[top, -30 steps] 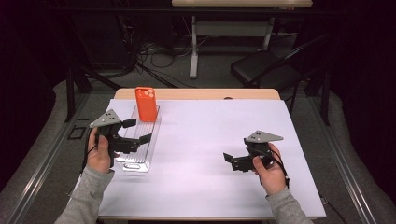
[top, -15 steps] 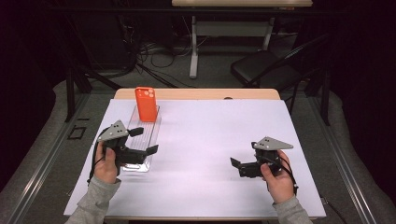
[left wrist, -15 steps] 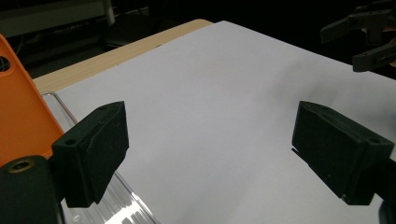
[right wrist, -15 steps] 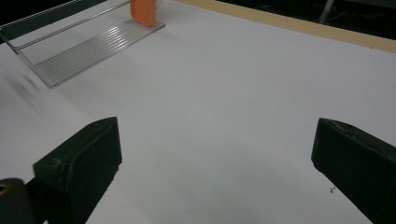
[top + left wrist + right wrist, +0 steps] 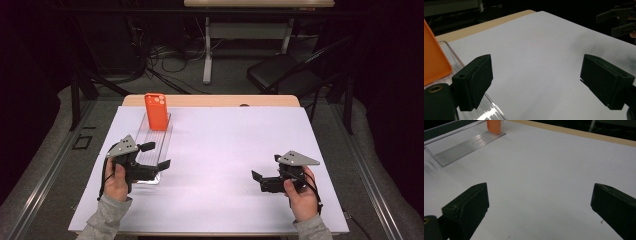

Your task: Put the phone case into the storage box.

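Note:
An orange phone (image 5: pixel 156 111) stands upright at the far end of a clear ribbed rack (image 5: pixel 161 136) on the left of the white-covered table (image 5: pixel 225 145). My left gripper (image 5: pixel 157 155) hovers open over the rack's near end, holding nothing. In the left gripper view its jaws stand wide apart (image 5: pixel 544 80), with the phone's edge (image 5: pixel 432 60) at the left and the rack (image 5: pixel 486 110) below. My right gripper (image 5: pixel 257 181) sits open low over the bare sheet at the right. Its own view shows wide-apart jaws (image 5: pixel 539 207), the rack (image 5: pixel 466 146) and the phone (image 5: pixel 494 126) far off.
The table's wooden edge (image 5: pixel 215 100) shows beyond the white sheet. A black chair (image 5: pixel 280 75), a desk leg and cables stand on the floor behind the table. In the left gripper view the right gripper (image 5: pixel 621 21) is at the upper right.
Both hands have drawn back toward the near edge of the table. The left gripper has slid from the rack's middle to its near end. Both stay open.

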`<state>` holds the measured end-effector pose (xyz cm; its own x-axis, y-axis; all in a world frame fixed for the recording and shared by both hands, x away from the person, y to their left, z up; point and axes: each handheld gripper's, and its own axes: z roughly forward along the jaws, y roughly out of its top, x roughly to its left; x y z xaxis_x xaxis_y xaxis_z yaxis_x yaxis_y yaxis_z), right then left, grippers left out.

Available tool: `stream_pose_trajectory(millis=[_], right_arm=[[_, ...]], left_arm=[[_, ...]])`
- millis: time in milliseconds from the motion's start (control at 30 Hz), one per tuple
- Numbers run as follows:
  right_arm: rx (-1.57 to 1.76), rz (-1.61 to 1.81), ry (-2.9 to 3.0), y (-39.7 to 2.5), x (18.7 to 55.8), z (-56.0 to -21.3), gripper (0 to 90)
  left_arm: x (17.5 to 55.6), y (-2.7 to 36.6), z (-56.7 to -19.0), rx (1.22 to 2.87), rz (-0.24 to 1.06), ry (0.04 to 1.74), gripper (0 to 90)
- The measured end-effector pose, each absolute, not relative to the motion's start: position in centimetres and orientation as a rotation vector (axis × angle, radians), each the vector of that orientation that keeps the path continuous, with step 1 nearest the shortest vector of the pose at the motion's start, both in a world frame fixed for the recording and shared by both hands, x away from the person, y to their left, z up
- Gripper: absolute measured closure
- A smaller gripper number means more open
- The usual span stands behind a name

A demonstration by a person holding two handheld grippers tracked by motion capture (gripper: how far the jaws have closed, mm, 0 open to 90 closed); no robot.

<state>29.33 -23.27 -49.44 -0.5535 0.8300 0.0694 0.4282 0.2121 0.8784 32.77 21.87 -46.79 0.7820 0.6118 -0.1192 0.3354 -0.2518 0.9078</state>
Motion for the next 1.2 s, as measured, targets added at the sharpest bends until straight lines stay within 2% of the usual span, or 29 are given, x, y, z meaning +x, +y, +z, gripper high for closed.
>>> stream_pose_trajectory(millis=[1200], right_arm=[[1.166, 1.245, 2.142, -22.4, 29.6, -51.6, 1.3]], left_arm=[[33.3, 22.2, -47.6, 1.863, 0.318, 0.763, 11.2]])
